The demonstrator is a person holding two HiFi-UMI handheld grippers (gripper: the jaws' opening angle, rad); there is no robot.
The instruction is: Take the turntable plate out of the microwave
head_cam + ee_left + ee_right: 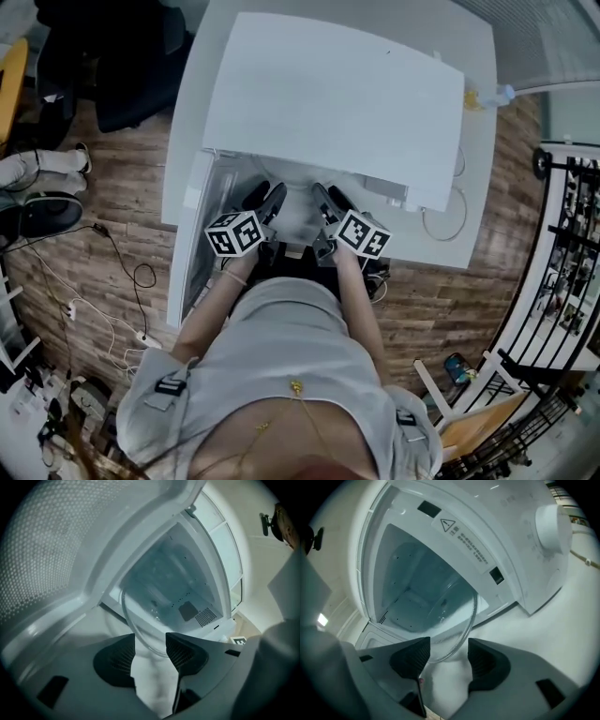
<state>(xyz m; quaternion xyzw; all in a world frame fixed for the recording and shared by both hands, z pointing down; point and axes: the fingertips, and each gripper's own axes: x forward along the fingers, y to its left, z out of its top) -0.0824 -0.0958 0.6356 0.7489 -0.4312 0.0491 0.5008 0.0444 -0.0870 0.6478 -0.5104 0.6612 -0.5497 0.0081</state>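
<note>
Where the two tools sit side by side at the table edge, neither has hold of anything. Left gripper (151, 641): jaws partly apart, pads clear of the glass. Right gripper (449, 648): jaws wider apart, pads also clear. The turntable plate (452, 620), clear glass, is on the white table (562, 634) just ahead, with its near rim between both pairs of jaws. Whether the far rim touches the sill cannot be told. Beyond is the microwave (328, 103), its door (56, 550) swung open on the left.

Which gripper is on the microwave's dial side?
The right gripper: its view shows the white dial beside the cavity. The left gripper sees the open door instead.
</note>
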